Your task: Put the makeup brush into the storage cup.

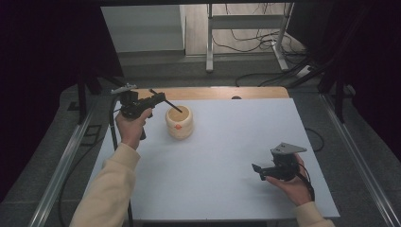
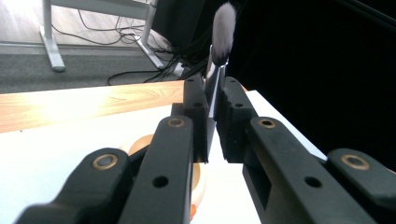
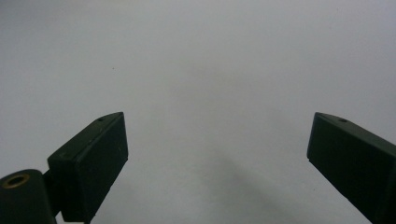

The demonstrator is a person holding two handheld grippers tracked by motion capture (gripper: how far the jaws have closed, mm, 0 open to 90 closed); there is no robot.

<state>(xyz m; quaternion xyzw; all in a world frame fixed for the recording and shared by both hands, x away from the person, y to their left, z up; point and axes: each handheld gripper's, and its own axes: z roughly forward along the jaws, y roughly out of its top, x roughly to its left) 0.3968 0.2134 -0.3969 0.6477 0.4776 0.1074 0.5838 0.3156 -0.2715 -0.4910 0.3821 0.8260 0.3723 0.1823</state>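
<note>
My left gripper (image 1: 160, 98) (image 2: 212, 100) is shut on a thin brush (image 1: 171, 106), held above the table's far left. In the left gripper view the brush's silver ferrule sits between the jaws and its soft grey bristle tip (image 2: 223, 32) rises past them. One end of the brush slants down over the mouth of a cream ribbed pot (image 1: 179, 123) (image 2: 199, 181) with an orange mark on its side. My right gripper (image 1: 259, 170) (image 3: 217, 135) is open low over the white table top (image 1: 222, 142) at the near right, with nothing between its jaws.
A bare wooden strip (image 1: 213, 92) (image 2: 70, 102) runs along the table's far edge. Beyond it lie floor cables (image 1: 255, 42) and a white metal stand (image 1: 210, 42). Dark curtains close in both sides.
</note>
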